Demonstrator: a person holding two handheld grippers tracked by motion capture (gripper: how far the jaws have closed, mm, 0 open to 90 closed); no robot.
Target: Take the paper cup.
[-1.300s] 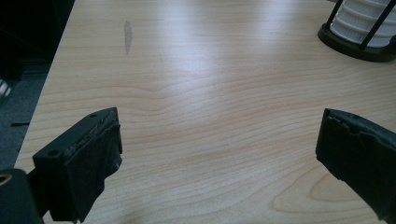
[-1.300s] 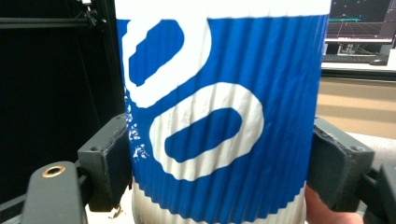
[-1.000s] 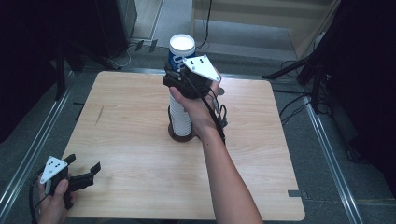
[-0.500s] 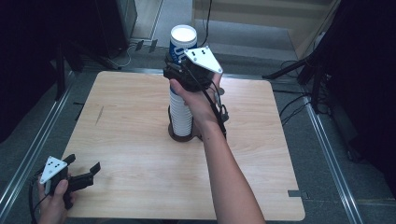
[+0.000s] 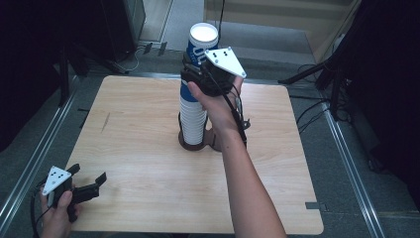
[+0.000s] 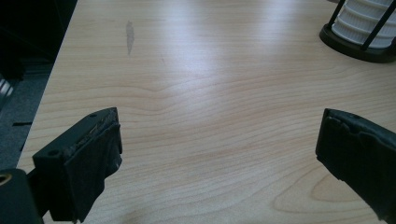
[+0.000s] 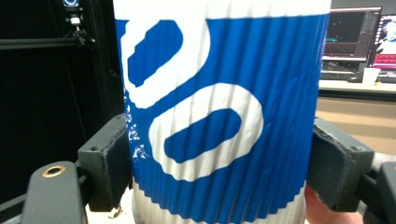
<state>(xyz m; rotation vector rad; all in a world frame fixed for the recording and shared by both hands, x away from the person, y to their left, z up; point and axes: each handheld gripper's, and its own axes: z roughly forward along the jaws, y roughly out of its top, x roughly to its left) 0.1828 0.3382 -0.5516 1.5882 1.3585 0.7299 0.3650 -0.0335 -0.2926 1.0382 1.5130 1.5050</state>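
Observation:
A blue and white ribbed paper cup (image 5: pixel 200 44) tops a tall stack of white cups (image 5: pixel 193 116) that stands in a dark round holder (image 5: pixel 195 144) mid-table. My right gripper (image 5: pixel 195 64) is shut on this top cup; in the right gripper view both pads (image 7: pixel 109 163) press on the sides of the cup (image 7: pixel 219 112). My left gripper (image 5: pixel 91 186) rests at the table's near left corner, open, with only bare wood between its pads (image 6: pixel 88 163). The holder's base (image 6: pixel 359 44) shows at the top right of the left gripper view.
The light wooden table (image 5: pixel 138 129) has a dark smudge (image 5: pixel 105 122) towards its left side. Metal rails (image 5: pixel 346 148) run along both sides of the table. Dark stands and cables crowd the floor behind and to the right.
The right gripper has lifted the top cup a little higher above the stack. The left gripper has stayed where it was.

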